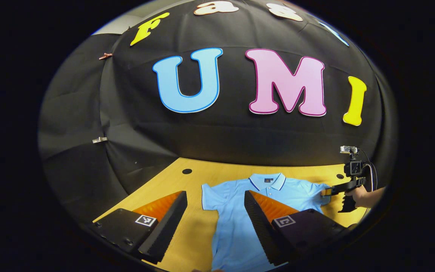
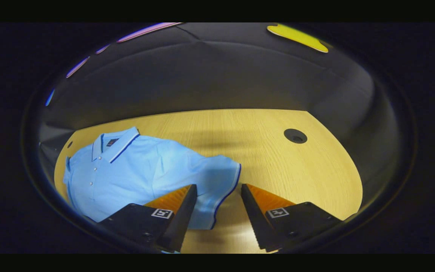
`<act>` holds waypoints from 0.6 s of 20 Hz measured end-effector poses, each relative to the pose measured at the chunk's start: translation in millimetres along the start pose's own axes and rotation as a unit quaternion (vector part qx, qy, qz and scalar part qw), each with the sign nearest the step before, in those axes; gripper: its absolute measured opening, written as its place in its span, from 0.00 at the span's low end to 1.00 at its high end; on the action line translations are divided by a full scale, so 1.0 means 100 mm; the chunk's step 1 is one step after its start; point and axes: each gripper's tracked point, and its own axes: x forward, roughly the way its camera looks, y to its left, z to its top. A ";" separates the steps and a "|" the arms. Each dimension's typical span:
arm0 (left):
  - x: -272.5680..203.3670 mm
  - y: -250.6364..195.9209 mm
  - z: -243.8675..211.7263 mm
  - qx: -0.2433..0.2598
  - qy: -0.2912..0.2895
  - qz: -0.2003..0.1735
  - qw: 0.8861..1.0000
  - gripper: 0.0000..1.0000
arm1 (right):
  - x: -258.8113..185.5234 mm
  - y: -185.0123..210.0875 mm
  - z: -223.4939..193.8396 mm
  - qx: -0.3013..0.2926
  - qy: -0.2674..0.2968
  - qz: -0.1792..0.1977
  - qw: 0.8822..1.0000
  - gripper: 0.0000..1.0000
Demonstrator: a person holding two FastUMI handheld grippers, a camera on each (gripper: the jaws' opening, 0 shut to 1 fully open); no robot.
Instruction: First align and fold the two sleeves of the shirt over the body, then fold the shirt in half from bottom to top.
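Wooden table [image 2: 278, 162], light-blue polo shirt [image 2: 127, 173] flat, collar label unreadable

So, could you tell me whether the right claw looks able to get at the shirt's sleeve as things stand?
Probably yes. The right claw is open, with the sleeve hem lying flat on the table right between its fingers. Nothing stands in the way; the left claw hovers at the other sleeve.

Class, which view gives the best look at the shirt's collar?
The right gripper view: the collar sits large there, with its stripe and the placket buttons clear. In the left gripper view the collar is smaller and farther off, though seen square-on.
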 end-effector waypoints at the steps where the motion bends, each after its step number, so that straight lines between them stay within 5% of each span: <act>1: -0.01 0.00 -0.01 -0.001 0.001 -0.001 1.000 0.97 | 0.01 0.04 -0.01 0.008 0.003 0.006 1.000 0.57; 3: 0.00 0.00 -0.02 -0.001 0.002 -0.004 1.000 0.97 | 0.01 0.10 0.02 0.015 0.002 0.006 1.000 0.20; 5: -0.01 0.02 -0.04 -0.001 0.001 -0.005 1.000 0.97 | 0.02 0.13 0.04 0.032 0.006 0.005 0.999 0.05; 7: -0.03 0.06 -0.05 -0.002 0.002 -0.007 1.000 0.97 | 0.00 0.12 0.04 0.040 0.008 0.002 0.999 0.00; 12: -0.06 0.24 -0.11 -0.010 0.003 0.001 1.000 0.97 | -0.22 0.27 0.39 -0.011 -0.049 -0.013 0.999 0.05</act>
